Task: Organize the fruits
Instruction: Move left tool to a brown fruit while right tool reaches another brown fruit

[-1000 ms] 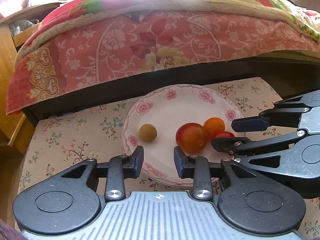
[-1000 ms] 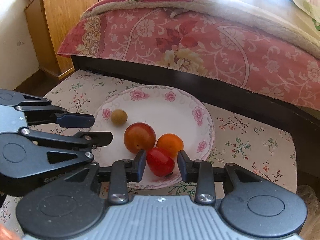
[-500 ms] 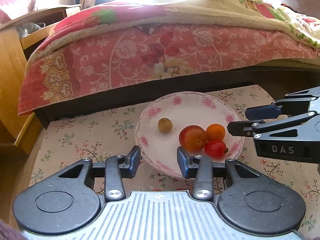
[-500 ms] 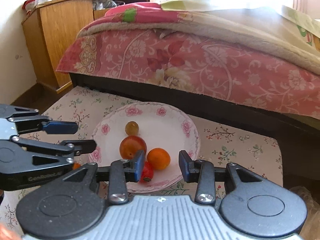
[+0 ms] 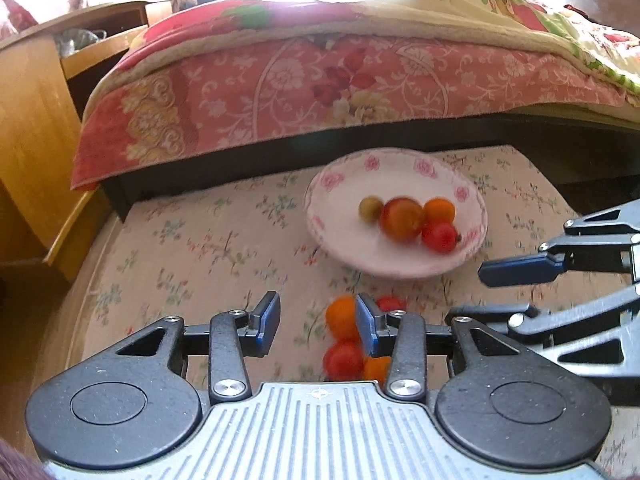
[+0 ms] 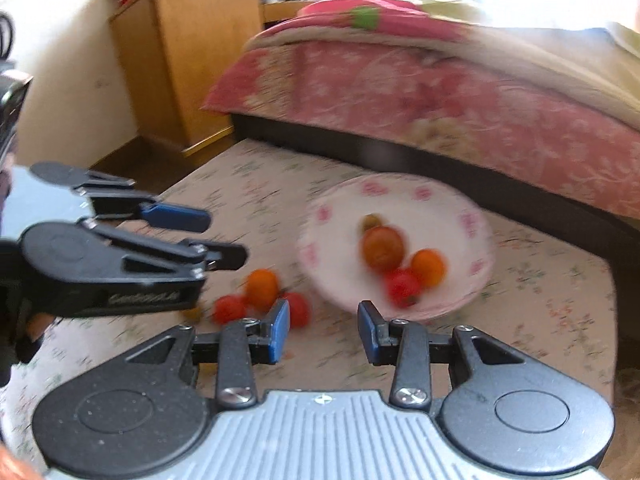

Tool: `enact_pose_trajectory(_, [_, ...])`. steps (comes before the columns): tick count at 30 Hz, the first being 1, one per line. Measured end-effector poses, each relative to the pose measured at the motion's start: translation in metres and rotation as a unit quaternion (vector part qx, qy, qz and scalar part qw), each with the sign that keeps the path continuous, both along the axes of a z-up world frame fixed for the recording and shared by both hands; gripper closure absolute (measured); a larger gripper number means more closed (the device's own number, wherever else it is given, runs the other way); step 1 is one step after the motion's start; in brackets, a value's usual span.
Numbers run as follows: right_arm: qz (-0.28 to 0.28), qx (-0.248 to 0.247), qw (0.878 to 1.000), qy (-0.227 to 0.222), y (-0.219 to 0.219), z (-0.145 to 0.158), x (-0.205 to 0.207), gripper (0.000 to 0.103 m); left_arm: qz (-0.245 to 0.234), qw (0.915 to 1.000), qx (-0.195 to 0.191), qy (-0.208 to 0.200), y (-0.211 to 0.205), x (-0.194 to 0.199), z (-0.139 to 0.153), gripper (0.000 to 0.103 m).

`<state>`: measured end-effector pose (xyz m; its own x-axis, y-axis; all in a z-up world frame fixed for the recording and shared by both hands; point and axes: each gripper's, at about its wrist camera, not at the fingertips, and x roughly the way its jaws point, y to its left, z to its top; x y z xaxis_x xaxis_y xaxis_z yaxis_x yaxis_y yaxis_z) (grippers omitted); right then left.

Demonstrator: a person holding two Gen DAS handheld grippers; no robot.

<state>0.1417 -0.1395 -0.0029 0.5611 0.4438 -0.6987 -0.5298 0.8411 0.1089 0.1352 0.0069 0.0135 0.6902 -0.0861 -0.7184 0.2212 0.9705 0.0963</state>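
A white flowered plate point(image 5: 340, 236) point(image 6: 472, 216) sits on the floral cloth. It holds a small yellow-green fruit point(image 5: 370, 208), a large red-orange fruit point(image 5: 401, 219) point(image 6: 382, 249), an orange point(image 5: 439, 211) point(image 6: 428, 267) and a red tomato point(image 5: 439, 237) point(image 6: 403, 288). Loose fruits lie on the cloth in front of the plate: an orange point(image 5: 340, 317) point(image 6: 262, 285) and red tomatoes point(image 5: 343, 359) point(image 6: 229, 308). My left gripper point(image 5: 317, 322) is open and empty above the loose fruits. My right gripper point(image 6: 323, 330) is open and empty, short of the plate.
A bed with a pink flowered blanket point(image 5: 320, 92) runs along the back. A wooden cabinet point(image 6: 188, 52) stands at the left. The floral cloth point(image 5: 200, 248) covers the low surface, which ends at the right point(image 6: 608, 276).
Both grippers have pulled back from the plate and lifted. The red tomato stays on the plate. Loose fruits on the cloth have come into view near the left gripper.
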Motion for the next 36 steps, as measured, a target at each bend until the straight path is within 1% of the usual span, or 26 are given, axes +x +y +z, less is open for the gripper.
enact_pose_trajectory(7, [0.042, 0.002, 0.999, 0.026, 0.026, -0.015, -0.024, 0.063, 0.003, 1.0000, 0.000, 0.008, 0.021, -0.020, 0.000, 0.052])
enact_pose_trajectory(13, [0.060, -0.004, 0.997, 0.044, 0.046, -0.030, -0.030, 0.063, -0.002, 0.9999, -0.002, 0.015, 0.028, -0.024, -0.003, 0.051])
enact_pose_trajectory(24, [0.060, 0.001, 0.997, 0.056, 0.062, -0.040, -0.025, 0.063, 0.001, 0.9997, -0.008, 0.025, 0.043, -0.027, -0.009, 0.049])
enact_pose_trajectory(36, [0.055, -0.011, 0.997, 0.054, 0.070, -0.047, -0.020, 0.064, -0.007, 0.9993, -0.008, 0.037, 0.048, -0.026, -0.016, 0.049])
